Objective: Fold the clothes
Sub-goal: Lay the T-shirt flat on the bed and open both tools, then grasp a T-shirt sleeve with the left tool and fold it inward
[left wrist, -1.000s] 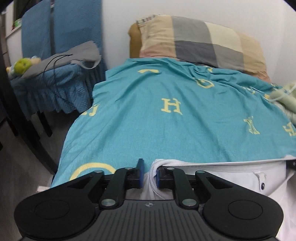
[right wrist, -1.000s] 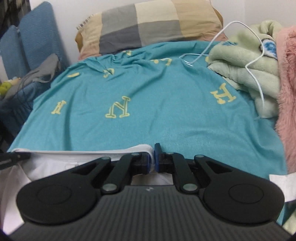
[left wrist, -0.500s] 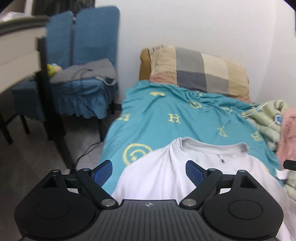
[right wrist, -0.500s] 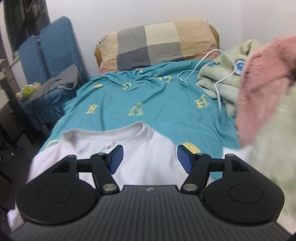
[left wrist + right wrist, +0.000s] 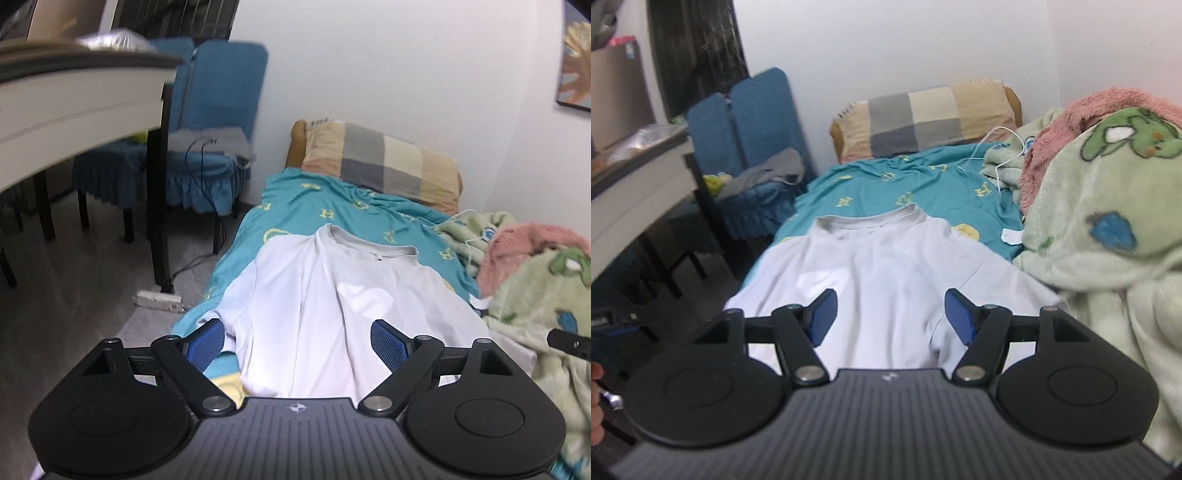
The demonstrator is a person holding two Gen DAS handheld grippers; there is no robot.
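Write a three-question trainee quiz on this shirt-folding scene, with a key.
1. True or false: the left gripper is shut on the white T-shirt.
2. The T-shirt's collar points toward: A) the plaid pillow B) the blue chair C) the camera.
3. Fill in: the white cable trails from the teal sheet onto the pale green ____.

Key: 1. False; its jaws stand wide apart, as do the right gripper's. 2. A. 3. blanket.

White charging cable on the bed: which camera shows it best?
The right wrist view: the white cable loops clearly from the pillow down across the teal sheet. The left wrist view shows only a thin, faint strand by the green blanket.
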